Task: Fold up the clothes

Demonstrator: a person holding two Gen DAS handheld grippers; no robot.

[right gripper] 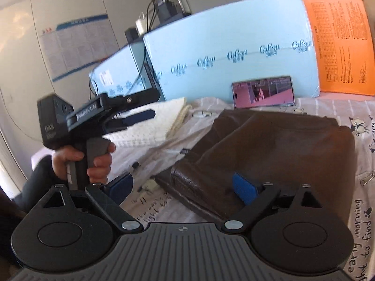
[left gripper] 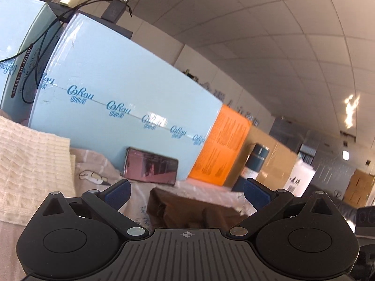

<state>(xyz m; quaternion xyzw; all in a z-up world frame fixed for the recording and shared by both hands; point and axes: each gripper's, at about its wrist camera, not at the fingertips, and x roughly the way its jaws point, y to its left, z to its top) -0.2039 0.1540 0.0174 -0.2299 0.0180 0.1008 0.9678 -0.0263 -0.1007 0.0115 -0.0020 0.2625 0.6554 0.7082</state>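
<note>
The brown garment (right gripper: 269, 149) lies folded on the bedsheet (right gripper: 351, 210), its long axis running up and away to the right. Our right hand-held gripper (right gripper: 185, 187) sits wide over its near corner, nearer than the left hand-held gripper (right gripper: 131, 119), also wide and empty, off by the cream towel (right gripper: 152, 121).

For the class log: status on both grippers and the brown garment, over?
Left gripper open, empty. Right gripper open, over brown garment, not gripping. Cream towel beside it, apart.
</note>
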